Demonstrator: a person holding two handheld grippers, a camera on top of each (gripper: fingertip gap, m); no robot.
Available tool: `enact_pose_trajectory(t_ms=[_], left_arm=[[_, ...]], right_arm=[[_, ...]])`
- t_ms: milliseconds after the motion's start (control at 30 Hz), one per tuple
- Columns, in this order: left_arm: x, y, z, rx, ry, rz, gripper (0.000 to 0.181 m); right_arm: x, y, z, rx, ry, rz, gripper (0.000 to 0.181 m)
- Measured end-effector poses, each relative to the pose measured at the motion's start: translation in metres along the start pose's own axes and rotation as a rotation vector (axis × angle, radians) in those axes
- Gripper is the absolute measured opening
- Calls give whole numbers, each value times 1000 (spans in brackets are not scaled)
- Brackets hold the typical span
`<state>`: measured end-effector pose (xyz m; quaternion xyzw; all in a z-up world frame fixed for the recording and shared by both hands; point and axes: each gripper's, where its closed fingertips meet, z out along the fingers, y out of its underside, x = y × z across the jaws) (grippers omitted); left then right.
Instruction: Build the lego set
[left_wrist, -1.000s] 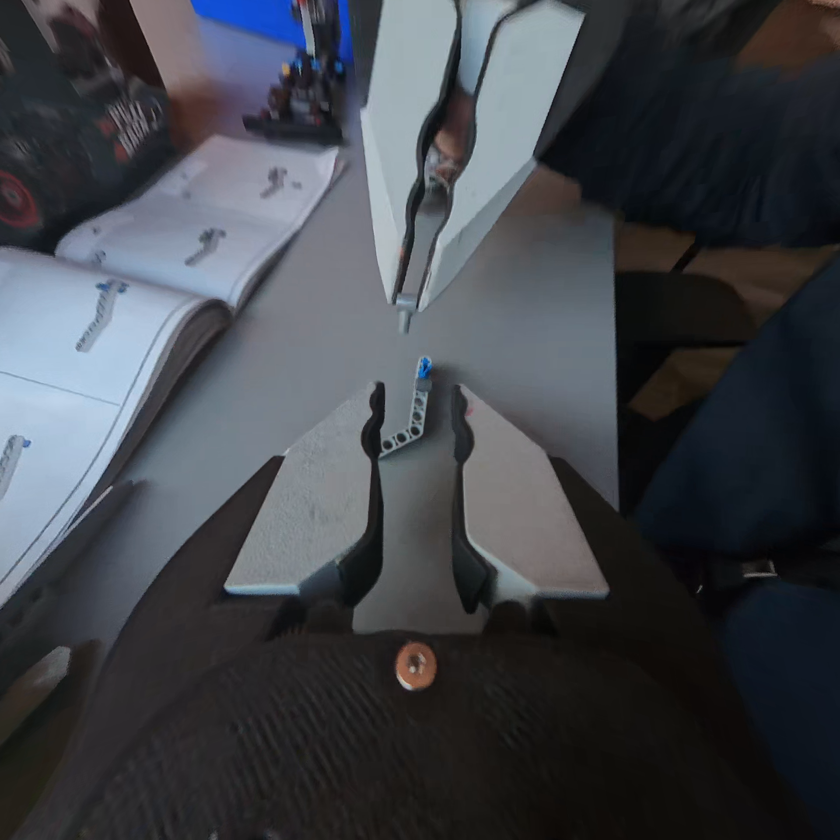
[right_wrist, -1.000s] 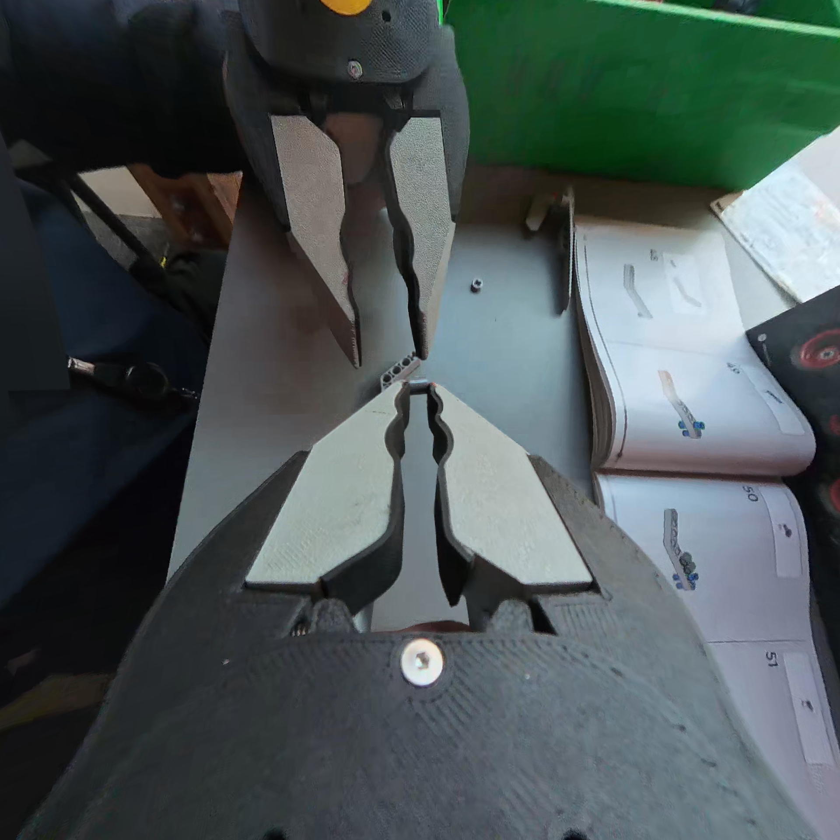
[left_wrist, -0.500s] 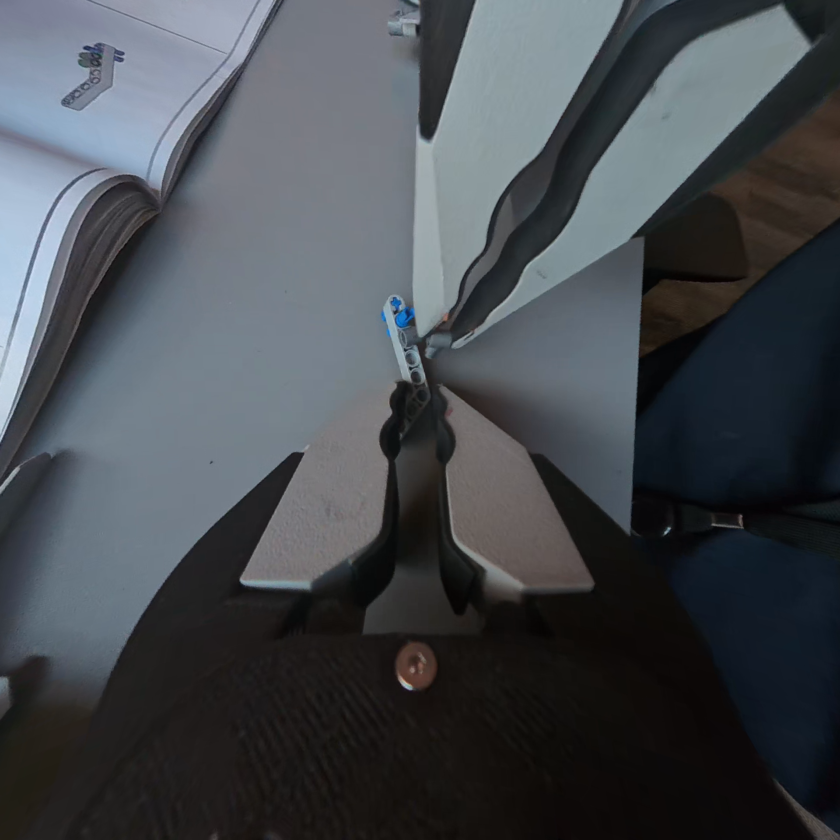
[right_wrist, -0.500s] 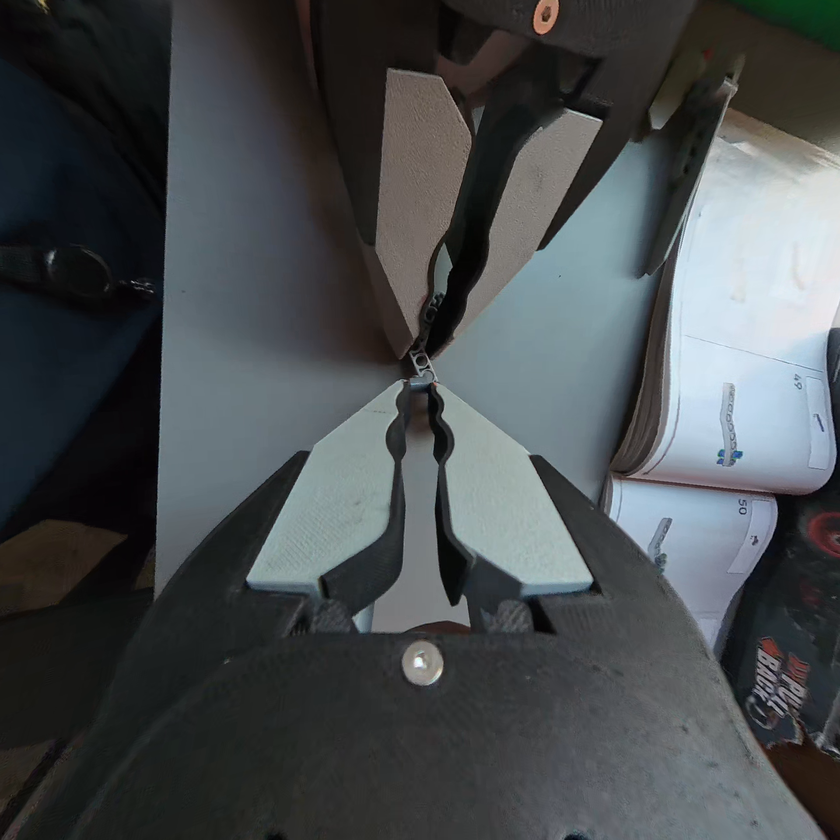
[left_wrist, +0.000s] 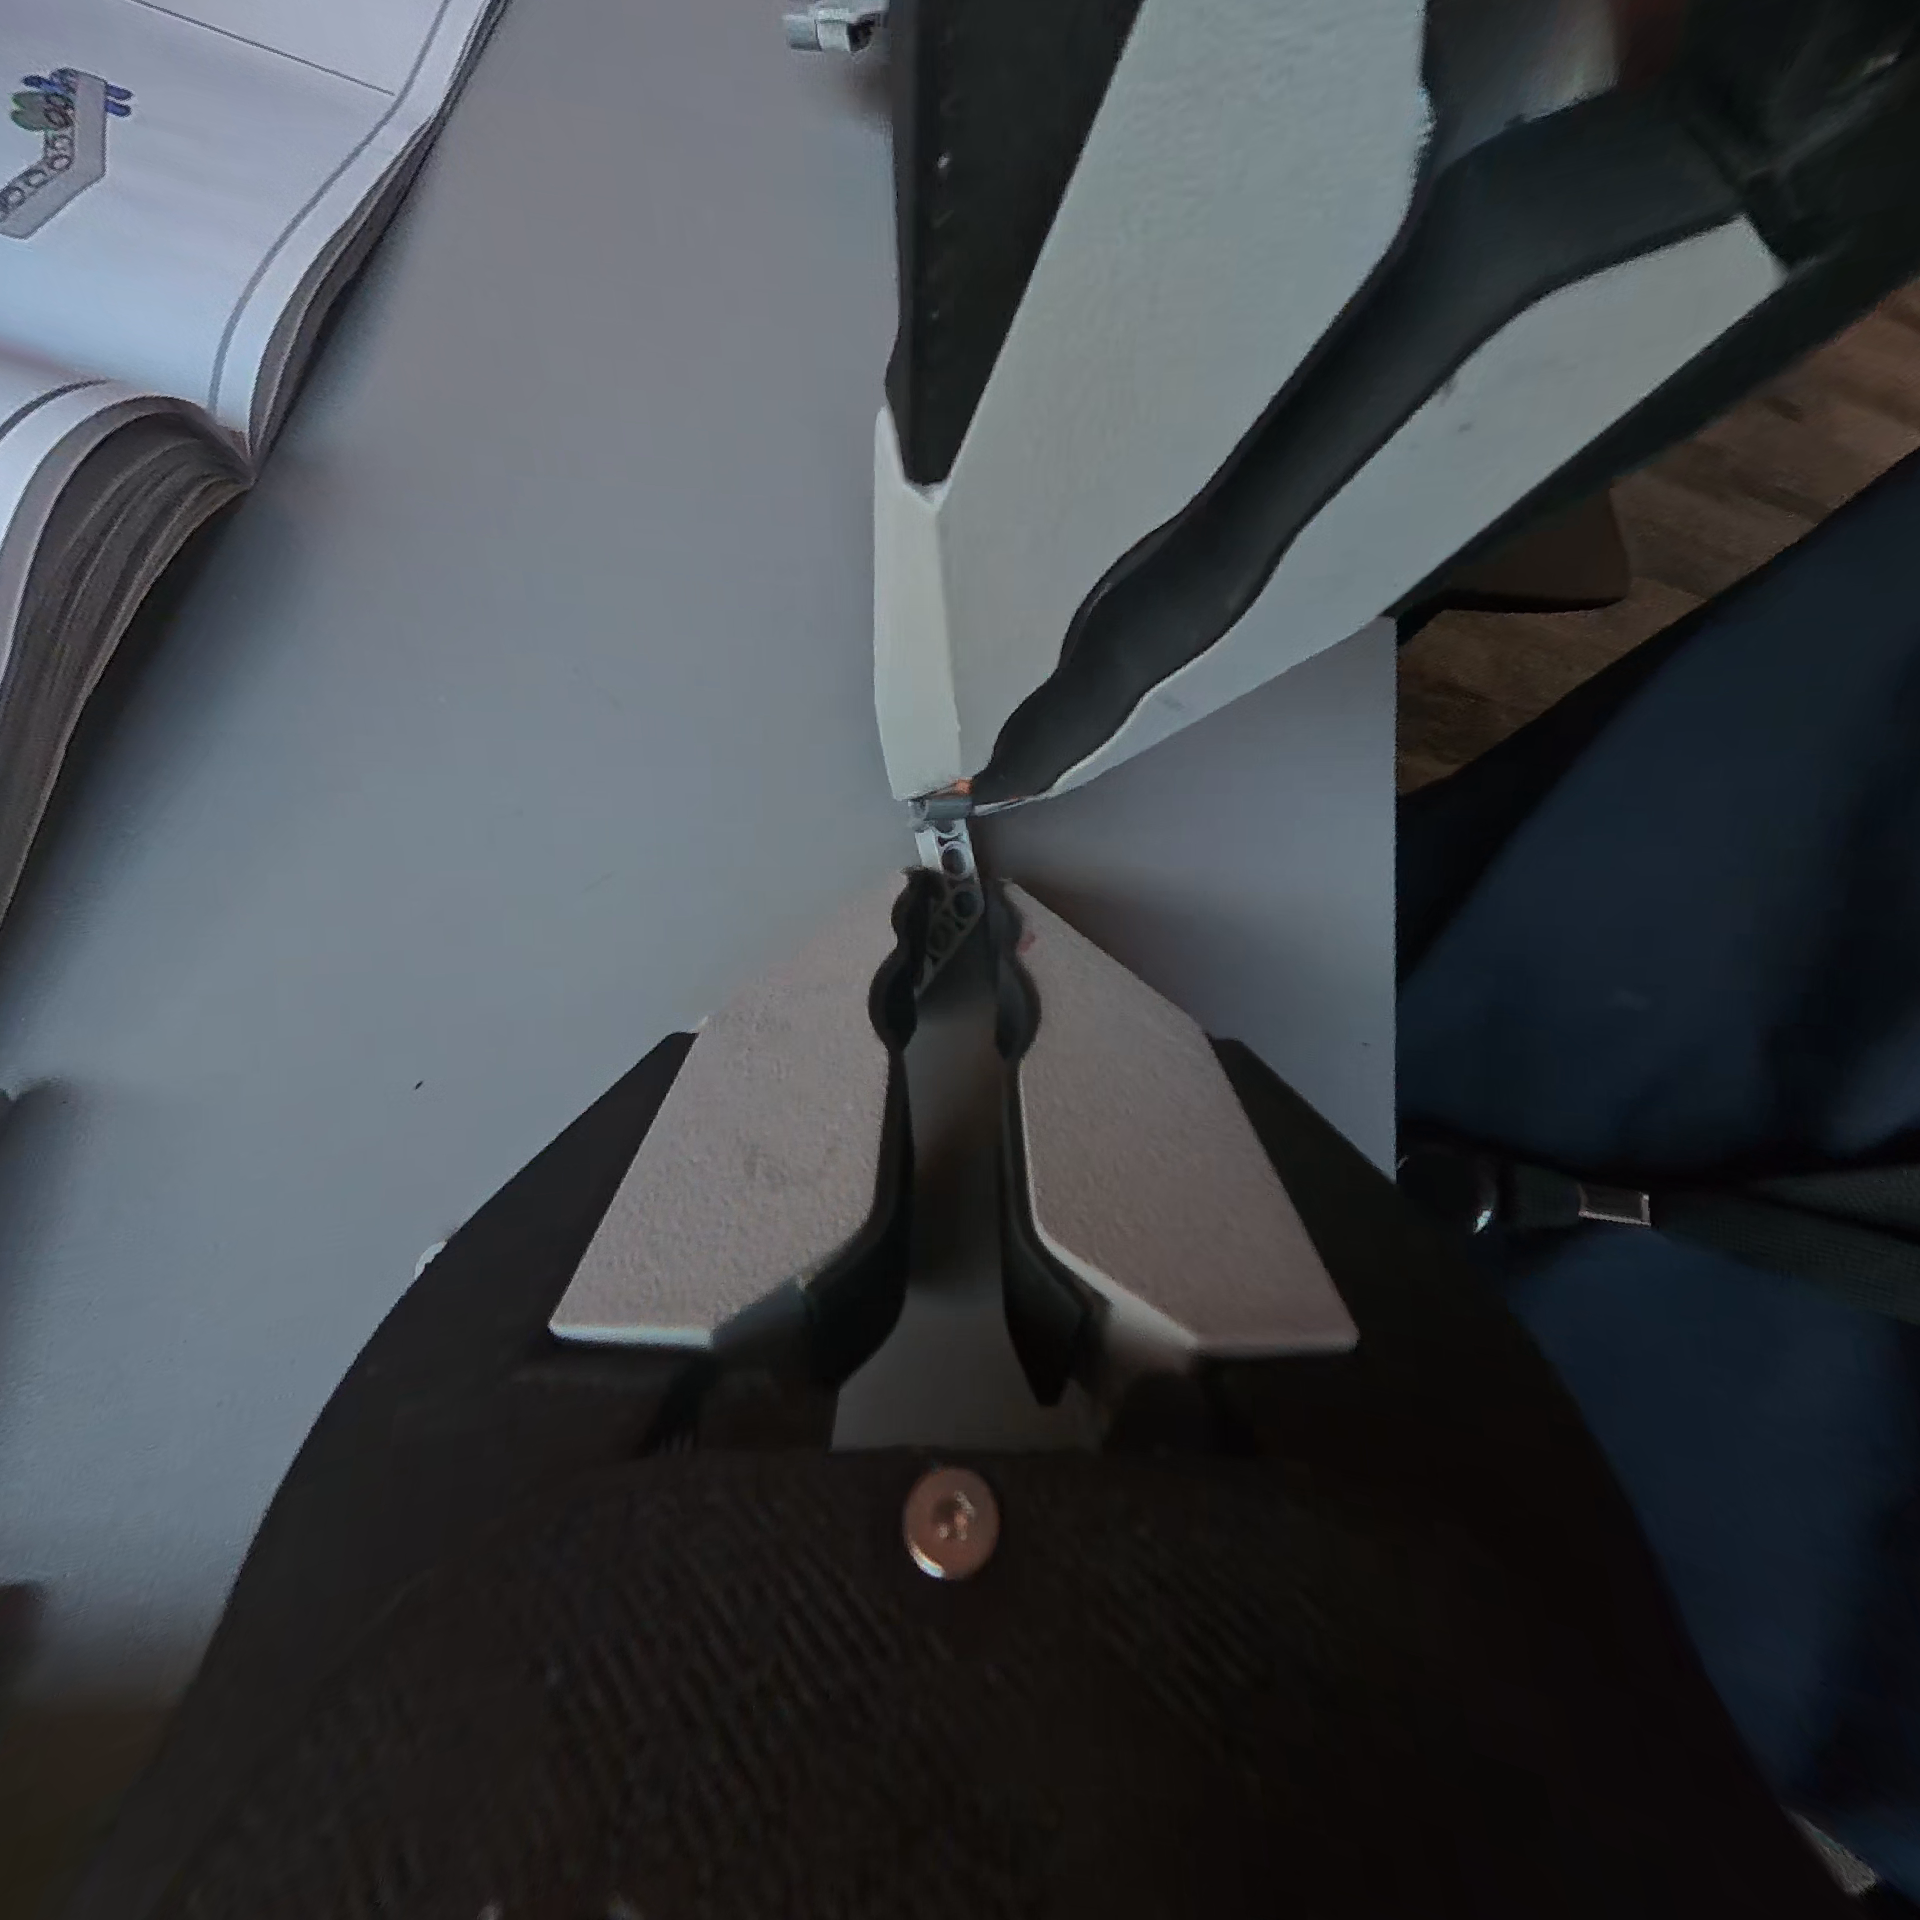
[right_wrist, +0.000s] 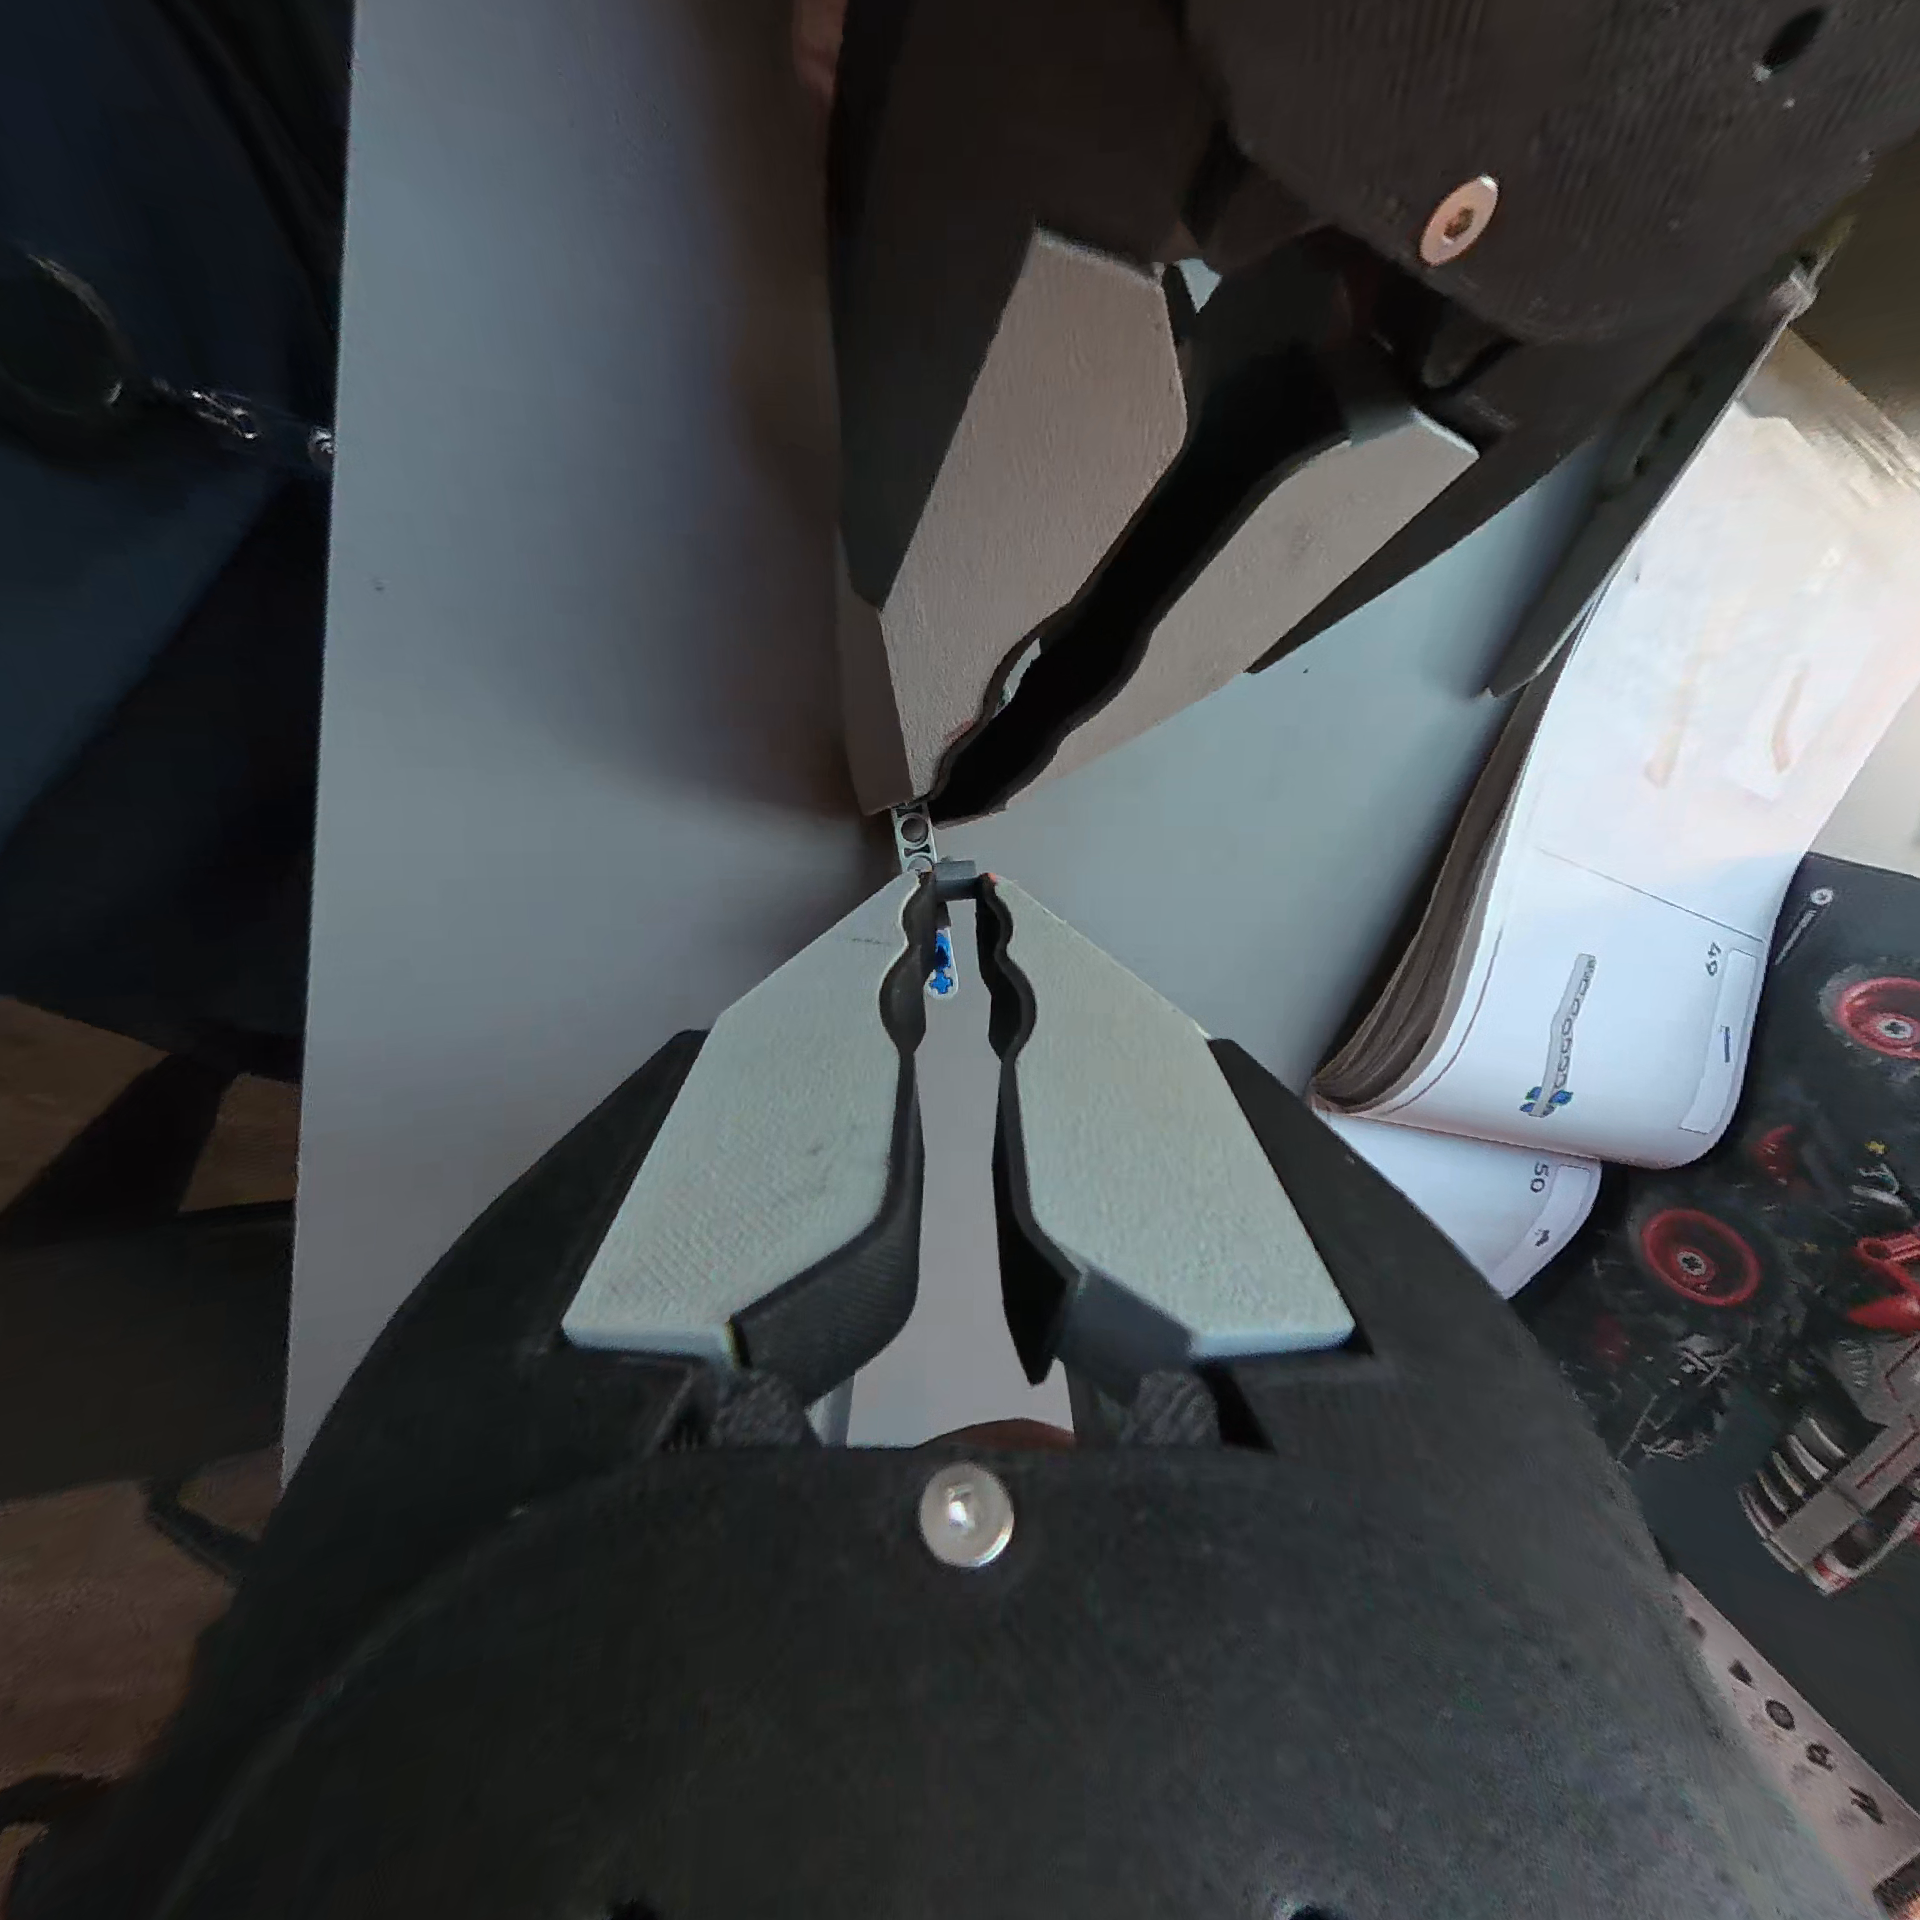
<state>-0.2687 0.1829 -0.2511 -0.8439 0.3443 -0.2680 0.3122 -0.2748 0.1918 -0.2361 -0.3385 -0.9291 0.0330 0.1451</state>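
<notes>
My left gripper (left_wrist: 951, 896) is shut on one end of a light grey bent beam (left_wrist: 951, 854) and holds it above the grey table (left_wrist: 520, 727). My right gripper (left_wrist: 971, 800) comes in from the upper right, shut on a small grey connector piece (left_wrist: 935, 808) that touches the beam's free end. In the right wrist view the right gripper (right_wrist: 954, 883) pinches the connector (right_wrist: 956, 868) at its tips. The beam (right_wrist: 914, 831) runs from the left gripper (right_wrist: 940, 795) down between my right fingers, and its blue pins (right_wrist: 940, 951) show there.
An open instruction booklet (left_wrist: 125, 312) lies on the left of the table; it also shows in the right wrist view (right_wrist: 1610, 987). A dark box picturing a red-wheeled vehicle (right_wrist: 1766, 1299) lies beside it. A small grey part (left_wrist: 831, 26) lies at the far end. The table edge (left_wrist: 1392, 883) is close, with a person's dark blue clothing (left_wrist: 1662, 935) beyond.
The left gripper shut on the beam that lay on the table and lifted it. The right gripper came in with the connector, which now touches the beam; the beam's blue-pin end sits between its fingers.
</notes>
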Motion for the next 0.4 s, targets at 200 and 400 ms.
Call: enact_pose_trajectory(t_ms=[200,400], left_arm=[[-1,0,0,1,-7,1,6],[-1,0,0,2,-10,2,6]], right_arm=[[-5,0,-1,-36,-14,-26,4],[-5,2,0,-80,-1,-82,4]])
